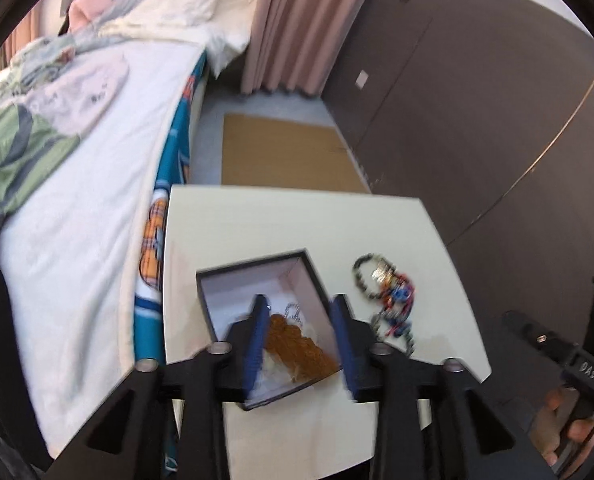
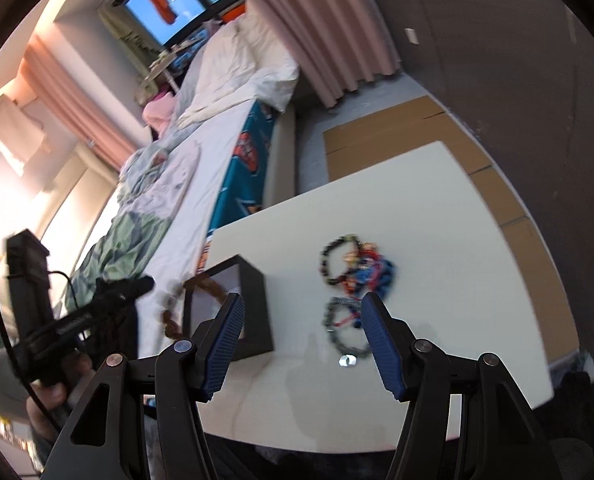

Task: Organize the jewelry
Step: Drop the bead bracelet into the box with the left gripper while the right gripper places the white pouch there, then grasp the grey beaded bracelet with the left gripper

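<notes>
A black open box [image 1: 257,276] with a pale inside stands on the white table [image 1: 297,220]. In it lie an amber bead strand [image 1: 297,344] and a silver piece [image 1: 293,312]. My left gripper [image 1: 300,312] is open, hovering over the box with nothing between its fingers. A heap of beaded bracelets [image 1: 389,296] lies right of the box. In the right wrist view my right gripper [image 2: 301,316] is open and empty above the table, between the box [image 2: 253,300] and the bracelets [image 2: 357,272]. A small silver ring [image 2: 347,360] lies near the front.
A bed [image 1: 77,200] with white sheet and clothes runs along the table's left side. Brown cardboard [image 1: 289,152] lies on the floor beyond the table. A dark wall [image 1: 477,100] stands to the right. The other handle and hand [image 2: 49,340] show at left.
</notes>
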`<state>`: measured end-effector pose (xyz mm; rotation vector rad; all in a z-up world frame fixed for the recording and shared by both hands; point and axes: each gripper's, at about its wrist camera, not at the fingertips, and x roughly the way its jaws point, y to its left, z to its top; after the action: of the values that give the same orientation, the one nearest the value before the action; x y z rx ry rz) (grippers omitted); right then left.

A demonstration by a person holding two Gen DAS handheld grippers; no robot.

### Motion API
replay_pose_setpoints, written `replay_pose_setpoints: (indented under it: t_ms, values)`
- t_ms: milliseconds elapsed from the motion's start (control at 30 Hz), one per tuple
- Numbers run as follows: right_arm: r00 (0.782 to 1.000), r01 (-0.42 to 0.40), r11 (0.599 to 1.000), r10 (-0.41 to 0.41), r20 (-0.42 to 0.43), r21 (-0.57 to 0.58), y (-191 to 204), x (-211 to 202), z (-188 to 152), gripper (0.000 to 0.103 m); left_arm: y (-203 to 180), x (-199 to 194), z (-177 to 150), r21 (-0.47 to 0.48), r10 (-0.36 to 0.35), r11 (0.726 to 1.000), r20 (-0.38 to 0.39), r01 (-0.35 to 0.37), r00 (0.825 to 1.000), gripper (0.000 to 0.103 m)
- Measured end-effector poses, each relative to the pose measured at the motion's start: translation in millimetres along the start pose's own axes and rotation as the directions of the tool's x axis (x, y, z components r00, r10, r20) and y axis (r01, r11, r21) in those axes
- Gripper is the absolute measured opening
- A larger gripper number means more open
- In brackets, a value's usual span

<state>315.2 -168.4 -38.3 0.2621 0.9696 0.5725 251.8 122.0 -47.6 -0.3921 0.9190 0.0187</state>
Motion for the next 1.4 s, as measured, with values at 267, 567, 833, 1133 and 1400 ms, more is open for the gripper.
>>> replay_pose_setpoints:
  t_ms: [267,567,833,1133,1400]
  values:
    - [1.000,0.026,0.997,-0.026,0.008,0.075,-47.1,-4.1,-9.6,0.061,-17.8,-0.1,-7.5,0.028,-0.023,0.999,0.002,0.023,1.000,0.051]
    - [1.000,0.002,0.989,-0.004,0.013,0.148,-82.8,-2.5,-22.8,0.061,-70.6,24.9,-18.8,0.146,-0.055,0.987,-0.067,0.064,0.996,0.051]
    - [1.000,0.023,0.982,-0.026,0.012,0.186,-101.7,-4.2,-25.9,0.061,-113.3,70.4,-26.2,0.261,0.003,0.964,-0.176,0.044,0.984,0.049]
    - [1.000,-0.001,0.974,-0.006,0.029,0.227,-125.9,-11.1,-23.9,0.061,-132.8,120.6,-30.6,0.322,0.111,0.946,-0.245,-0.027,0.963,0.033]
    - [0.999,-0.043,0.963,0.037,0.028,0.267,-140.3,-9.8,-21.0,0.061,-137.7,155.5,-31.9,0.368,0.230,0.922,-0.273,-0.119,0.934,0.030]
